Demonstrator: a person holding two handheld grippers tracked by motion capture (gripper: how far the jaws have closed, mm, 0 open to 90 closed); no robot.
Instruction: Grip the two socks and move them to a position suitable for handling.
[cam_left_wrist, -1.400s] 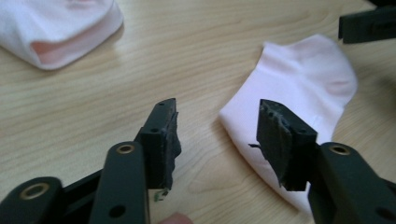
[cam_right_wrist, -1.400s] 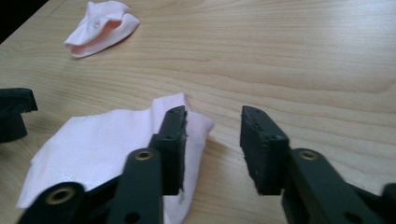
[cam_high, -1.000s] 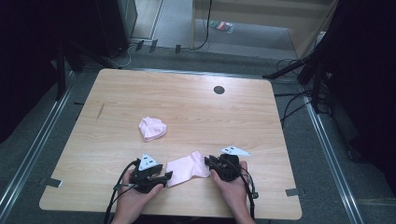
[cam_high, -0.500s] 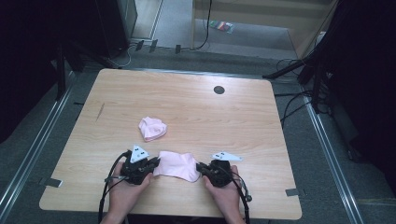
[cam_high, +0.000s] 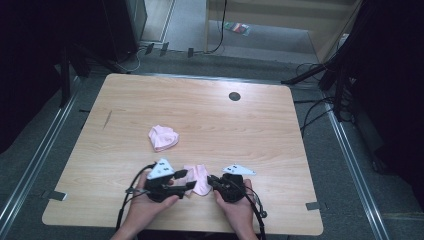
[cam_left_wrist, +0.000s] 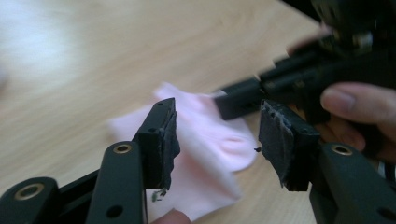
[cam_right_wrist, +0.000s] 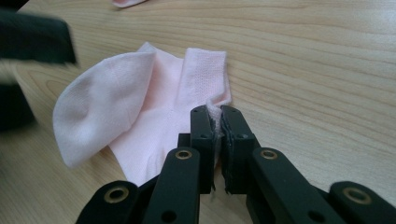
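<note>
A pink sock (cam_high: 199, 179) lies folded on the wooden table (cam_high: 260, 135) near its front edge, between my two grippers. My right gripper (cam_high: 211, 181) is shut on the sock's cuff edge (cam_right_wrist: 212, 105), pinching a bit of fabric between its pads. My left gripper (cam_high: 187, 180) stands at the sock's other side; its jaws have just been opening, and the sock (cam_left_wrist: 205, 154) lies under and behind them without the pads pressing on it. The left gripper view also takes in the right gripper (cam_left_wrist: 243, 98) and a hand behind it. A second pink sock, balled up (cam_high: 163, 137), rests farther back to the left.
A round black grommet (cam_high: 234, 96) sits in the table near its far edge. Cables trail from both grippers toward the front edge. Dark stands and cables stand on the floor around the table.
Half a second ago the sock was stretched flat between both grippers. The left gripper has since moved right, the sock is folded narrower, and the left jaws have let go.
</note>
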